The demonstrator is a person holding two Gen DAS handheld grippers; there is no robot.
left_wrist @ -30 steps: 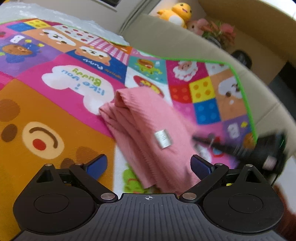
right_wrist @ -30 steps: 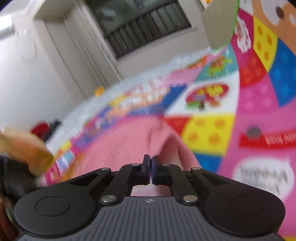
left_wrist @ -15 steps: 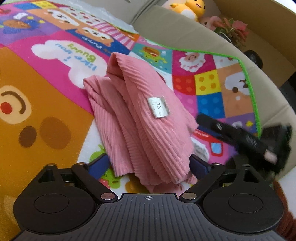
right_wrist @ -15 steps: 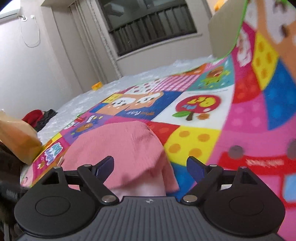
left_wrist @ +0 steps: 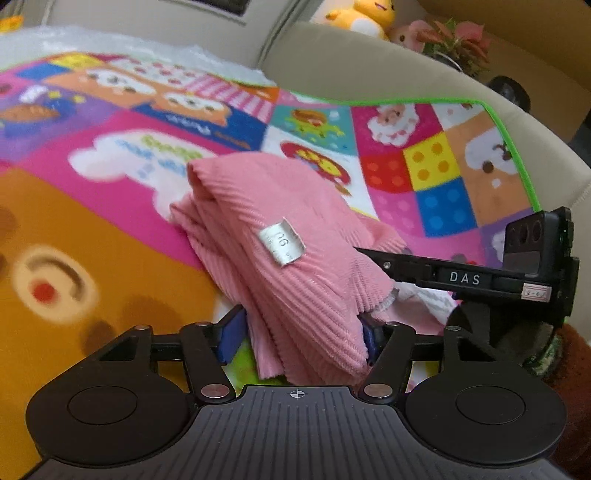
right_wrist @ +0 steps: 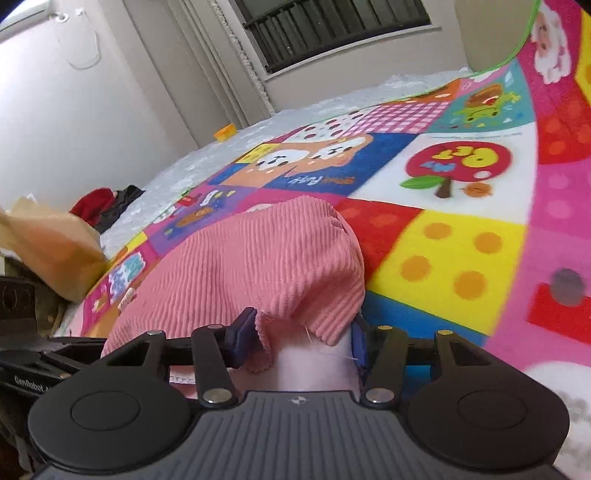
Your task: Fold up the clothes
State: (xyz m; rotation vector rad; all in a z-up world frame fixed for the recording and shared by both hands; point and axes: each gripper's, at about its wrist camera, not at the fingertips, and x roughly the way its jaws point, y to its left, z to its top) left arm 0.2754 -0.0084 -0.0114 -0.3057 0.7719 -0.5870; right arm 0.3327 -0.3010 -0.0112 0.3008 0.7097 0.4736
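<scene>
Pink ribbed garment (left_wrist: 295, 258): one item, bunched in loose folds on a colourful cartoon-print play mat (left_wrist: 110, 206), a small white size label (left_wrist: 282, 246) showing on its upper fold. Left tongs (left_wrist: 301, 334): blue-padded fingers parted, one on either side of the near hanging end of the garment, the cloth lying between them; whether the pads are actually pressing it cannot be told. Right tongs (right_wrist: 297, 338): fingers likewise parted, straddling the garment's hem and a pale inner layer beneath it; contact on the cloth not clear. In the left wrist view the right tongs come in from the right side, black with "DAS" lettering, tips at the garment's edge. Mat: green-trimmed border, laid over a beige cushioned surface (left_wrist: 369, 70). Background items: yellow plush toy (left_wrist: 364, 16), pink-leaved potted plant (left_wrist: 458, 42), dark window with bars (right_wrist: 332, 26), red and dark clothing heap (right_wrist: 105, 206).
</scene>
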